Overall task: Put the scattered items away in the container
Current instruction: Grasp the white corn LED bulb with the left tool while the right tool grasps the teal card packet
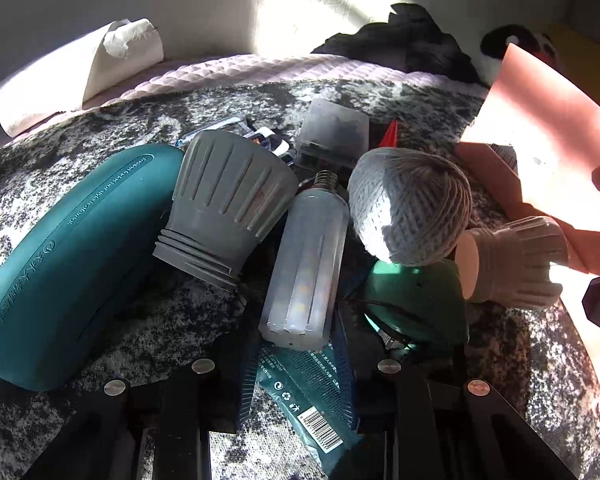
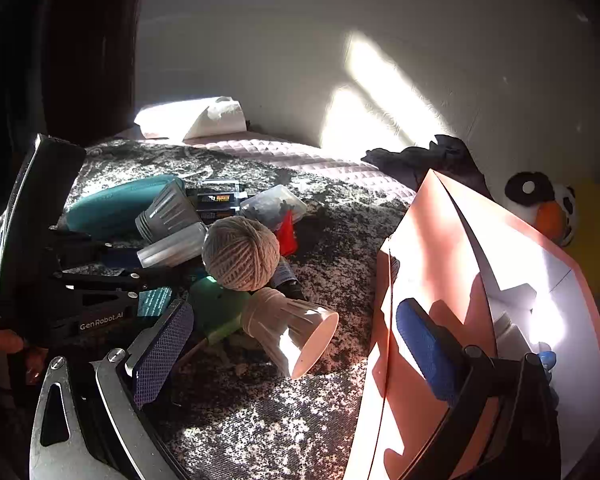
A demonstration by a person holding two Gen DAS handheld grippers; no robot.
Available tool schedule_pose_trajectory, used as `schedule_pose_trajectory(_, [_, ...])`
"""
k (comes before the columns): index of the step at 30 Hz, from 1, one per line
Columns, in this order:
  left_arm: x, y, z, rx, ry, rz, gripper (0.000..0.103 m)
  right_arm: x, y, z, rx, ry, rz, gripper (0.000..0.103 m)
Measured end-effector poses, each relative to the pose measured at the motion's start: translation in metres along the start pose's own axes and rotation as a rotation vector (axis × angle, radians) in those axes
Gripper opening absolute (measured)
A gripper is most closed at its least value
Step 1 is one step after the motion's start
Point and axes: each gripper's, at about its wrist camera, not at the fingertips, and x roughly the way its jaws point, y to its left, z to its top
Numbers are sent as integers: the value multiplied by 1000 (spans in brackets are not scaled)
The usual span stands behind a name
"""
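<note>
Only the right wrist view shows the penguin toy (image 2: 548, 208); both tools (image 1: 300, 368) (image 2: 296, 344) gape open, empty.

The left claw (image 2: 156, 300) is black, marked "GenRobot.AI", with silver screws; the right claw (image 2: 292, 360) has blue textured pads (image 2: 428, 344) on silvery arms.
</note>
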Motion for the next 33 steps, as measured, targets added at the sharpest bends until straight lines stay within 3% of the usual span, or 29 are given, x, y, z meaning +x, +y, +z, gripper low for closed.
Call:
schedule_pose_trajectory(8, [-42,-1,-20,6,14,60,26,-2,-4,0,19,2,22,103])
schedule_pose_trajectory(11, [-62,5,-42,-13,38,98,26,-4,-8,1,46,3,47,103])
schedule_pose_trajectory(19, [-102,15,-100,-83,104,95,27,-14,1,-2,27,10,87,103])
schedule_pose_trajectory(21, [-101,18,-103,-91,115,98,31,-17,9,-5,-4,11,149,103])
schedule_pose_trajectory(23, [-97,21,-103,-97,123,104,54,-17,21,-8,-28,24,221,103])
schedule_pose_trajectory(24, [-95,23,-103,-100,127,106,56,-17,31,-11,-57,28,251,103])
schedule_pose_trajectory(30, [-80,33,-105,-124,160,125,60,-2,88,-27,-258,71,410,100])
schedule_pose_trajectory(33, [-80,33,-104,-112,164,136,60,14,109,-35,-386,107,471,86])
